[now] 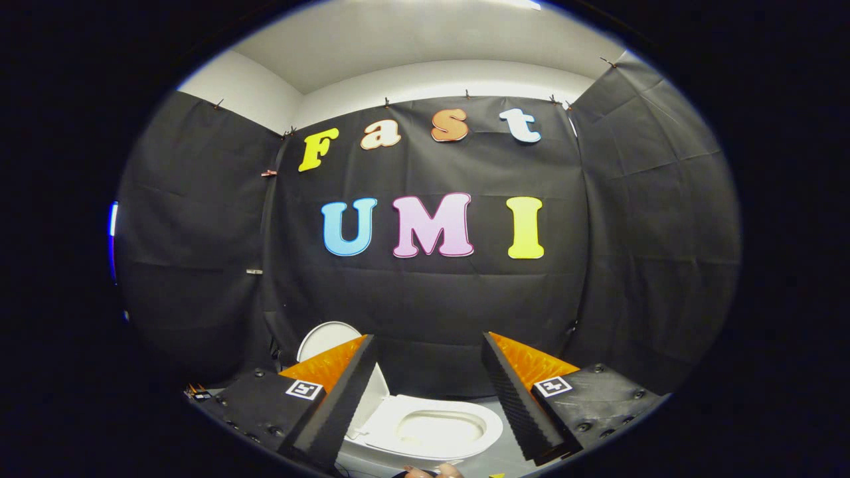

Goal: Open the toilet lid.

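Observation:
A white toilet (431,428) stands low on the floor, below and between my fingers. Its lid (327,340) is raised upright at the back left, leaning toward the black cloth wall, partly hidden behind my left finger. The seat ring (491,425) lies down and the bowl is exposed. My gripper (428,392) is open, its two fingers spread wide with nothing between them, held above the toilet and apart from it.
Black cloth walls (425,299) close the booth behind and on both sides of the toilet. A grey floor (495,458) shows around the bowl. A person's fingertips (431,471) show at the very bottom, under the gripper.

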Tool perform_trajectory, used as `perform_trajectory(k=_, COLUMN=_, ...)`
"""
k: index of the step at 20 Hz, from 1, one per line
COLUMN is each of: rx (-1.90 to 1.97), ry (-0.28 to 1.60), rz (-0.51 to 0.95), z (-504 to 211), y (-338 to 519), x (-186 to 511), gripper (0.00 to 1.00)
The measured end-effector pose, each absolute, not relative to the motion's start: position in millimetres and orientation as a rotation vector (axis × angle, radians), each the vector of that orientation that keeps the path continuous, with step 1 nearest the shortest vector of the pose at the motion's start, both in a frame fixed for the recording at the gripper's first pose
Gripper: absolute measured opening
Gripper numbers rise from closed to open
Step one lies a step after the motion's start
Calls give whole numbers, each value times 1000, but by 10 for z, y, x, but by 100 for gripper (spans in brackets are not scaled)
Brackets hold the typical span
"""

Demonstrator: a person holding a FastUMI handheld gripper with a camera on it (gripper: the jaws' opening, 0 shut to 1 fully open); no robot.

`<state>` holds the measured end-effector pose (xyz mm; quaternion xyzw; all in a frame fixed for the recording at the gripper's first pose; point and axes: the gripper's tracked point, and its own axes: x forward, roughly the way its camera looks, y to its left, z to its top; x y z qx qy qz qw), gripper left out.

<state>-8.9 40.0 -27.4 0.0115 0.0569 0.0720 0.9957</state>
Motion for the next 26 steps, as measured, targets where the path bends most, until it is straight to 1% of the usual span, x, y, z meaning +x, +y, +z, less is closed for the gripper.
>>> perform_trajectory(k=10, rx=53, ry=144, rz=131, z=-340, y=335, x=-89, gripper=99)
perform_trajectory(k=26, rx=47, ry=98, rz=91, z=-238, y=278, x=-113, gripper=99)
